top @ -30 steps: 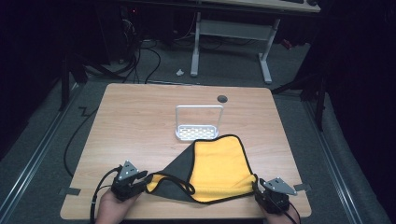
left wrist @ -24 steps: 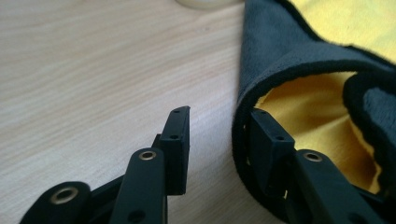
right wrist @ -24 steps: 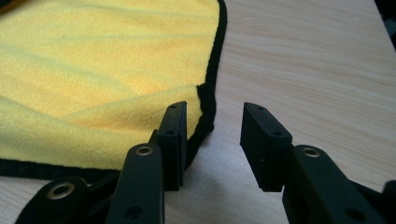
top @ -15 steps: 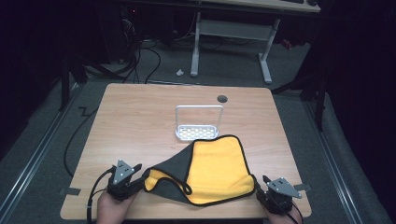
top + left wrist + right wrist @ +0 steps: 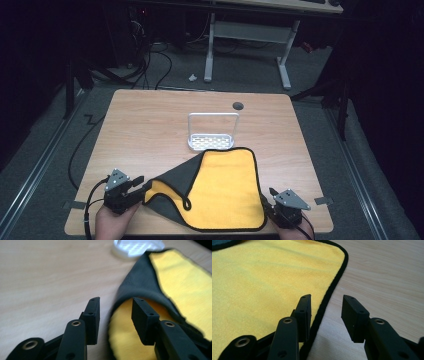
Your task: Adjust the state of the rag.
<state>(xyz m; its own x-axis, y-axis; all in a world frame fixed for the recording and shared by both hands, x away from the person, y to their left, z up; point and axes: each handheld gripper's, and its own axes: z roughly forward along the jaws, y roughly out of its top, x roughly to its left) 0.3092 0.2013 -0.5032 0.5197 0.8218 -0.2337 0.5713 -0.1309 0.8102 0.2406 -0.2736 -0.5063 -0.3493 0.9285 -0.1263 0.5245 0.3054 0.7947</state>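
Both my grippers are spread wide. My left gripper (image 5: pixel 113 315) sits at the cloth's (image 5: pixel 180 282) folded gray flap; my right gripper (image 5: pixel 325 315) straddles its black edge on the wooden desk (image 5: pixel 150 125).

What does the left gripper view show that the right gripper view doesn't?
Left gripper view: the cloth's dark grey side folded over its yellow face, and the white rack beyond it. Right gripper view: the cloth's flat yellow face with its black-edged rounded corner. Both show open black jaws, the yellow cloth and the wooden table.
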